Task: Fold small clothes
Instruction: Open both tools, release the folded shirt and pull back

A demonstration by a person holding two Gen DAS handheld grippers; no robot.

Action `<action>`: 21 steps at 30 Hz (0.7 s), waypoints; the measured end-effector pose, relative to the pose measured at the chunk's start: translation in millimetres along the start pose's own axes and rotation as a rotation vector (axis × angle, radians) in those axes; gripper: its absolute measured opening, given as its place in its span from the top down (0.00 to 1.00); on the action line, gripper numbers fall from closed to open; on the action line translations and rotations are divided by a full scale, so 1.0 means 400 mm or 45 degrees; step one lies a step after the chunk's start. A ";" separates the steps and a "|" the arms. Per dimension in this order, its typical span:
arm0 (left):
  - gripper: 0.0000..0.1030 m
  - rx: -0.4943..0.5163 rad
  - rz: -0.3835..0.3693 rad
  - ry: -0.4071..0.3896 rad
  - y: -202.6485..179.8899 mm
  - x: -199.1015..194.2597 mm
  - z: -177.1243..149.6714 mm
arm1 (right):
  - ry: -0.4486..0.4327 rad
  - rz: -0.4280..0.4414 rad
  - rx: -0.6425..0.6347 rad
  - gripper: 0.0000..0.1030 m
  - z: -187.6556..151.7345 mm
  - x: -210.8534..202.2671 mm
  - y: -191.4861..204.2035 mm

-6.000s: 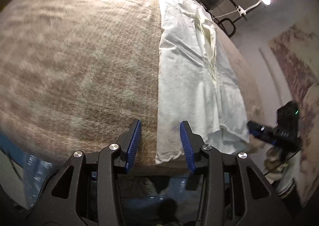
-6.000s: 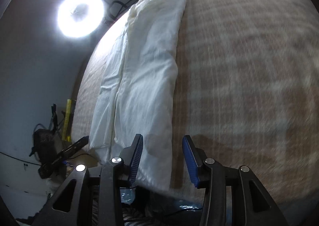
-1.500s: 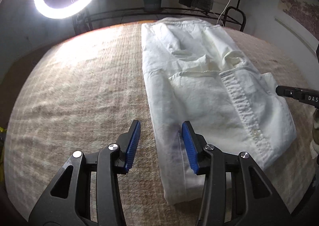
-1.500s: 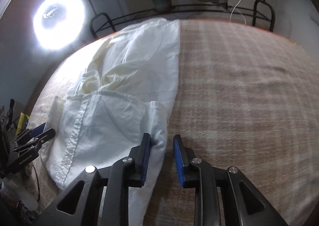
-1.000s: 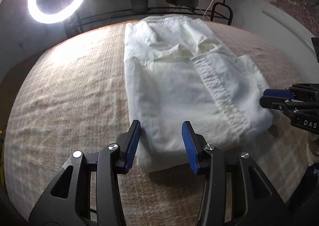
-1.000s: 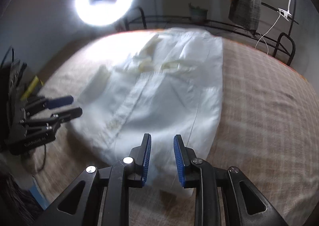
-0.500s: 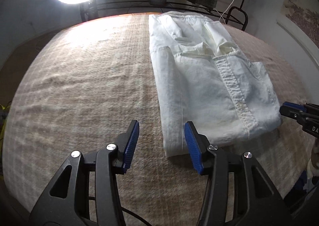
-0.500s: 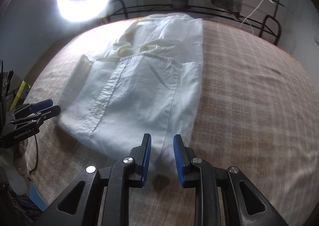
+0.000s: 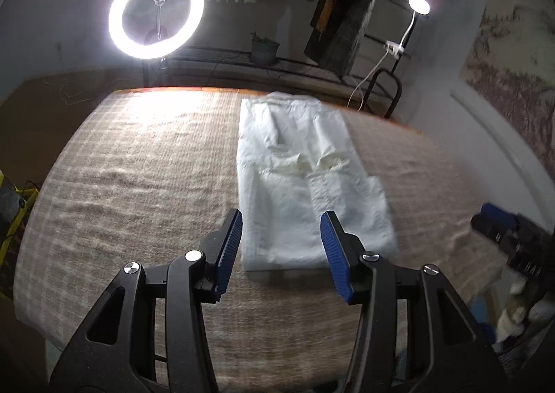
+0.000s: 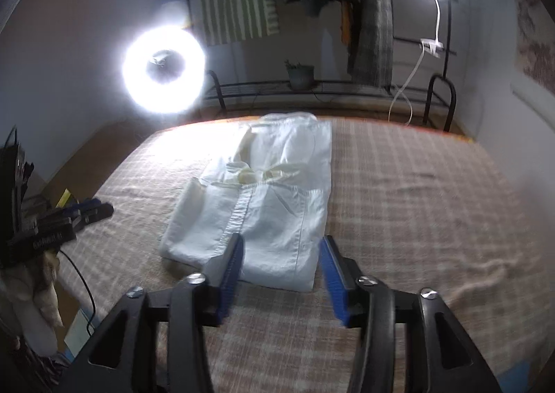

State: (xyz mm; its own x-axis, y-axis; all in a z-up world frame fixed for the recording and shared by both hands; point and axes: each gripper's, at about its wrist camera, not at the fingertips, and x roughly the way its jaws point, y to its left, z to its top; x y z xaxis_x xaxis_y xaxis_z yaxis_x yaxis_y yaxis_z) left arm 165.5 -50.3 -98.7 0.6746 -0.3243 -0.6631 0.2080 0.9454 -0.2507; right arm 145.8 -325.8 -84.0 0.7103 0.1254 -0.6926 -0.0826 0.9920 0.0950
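Observation:
A white button shirt (image 9: 301,181) lies folded lengthwise on the beige plaid blanket (image 9: 138,185), its bottom half doubled up over the collar area. It also shows in the right wrist view (image 10: 274,205). My left gripper (image 9: 281,247) is open and empty, raised above the blanket near the shirt's near edge. My right gripper (image 10: 281,264) is open and empty, raised near the shirt's near fold. The right gripper shows at the far right of the left wrist view (image 9: 510,237), and the left gripper at the far left of the right wrist view (image 10: 69,219).
A bright ring light (image 9: 156,27) stands behind the bed at the left. A clip lamp (image 9: 418,6) and hanging clothes (image 9: 347,11) are on a black metal rack (image 9: 312,63) at the back, with a small plant pot (image 9: 264,49). The blanket's front edge is below my grippers.
Both grippers have pulled back and up from the shirt. The right gripper has opened and let go of the shirt's edge. The shirt lies folded in half.

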 end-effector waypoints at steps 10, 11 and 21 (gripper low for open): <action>0.52 -0.001 0.025 -0.103 0.053 -0.049 0.168 | -0.094 0.048 0.050 0.35 0.102 -0.080 -0.048; 0.52 -0.004 0.025 -0.096 0.067 -0.030 0.179 | -0.087 0.056 0.055 0.37 0.112 -0.071 -0.056; 0.52 -0.045 -0.012 0.042 0.183 0.264 0.282 | -0.016 0.097 0.097 0.52 0.228 0.117 -0.158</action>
State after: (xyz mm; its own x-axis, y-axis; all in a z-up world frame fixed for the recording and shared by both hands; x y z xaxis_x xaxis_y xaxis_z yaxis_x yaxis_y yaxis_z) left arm 331.8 -11.8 -107.4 0.6489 -0.3349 -0.6833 0.1891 0.9408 -0.2815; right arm 248.1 -383.6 -57.1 0.7129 0.1998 -0.6722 -0.0837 0.9759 0.2014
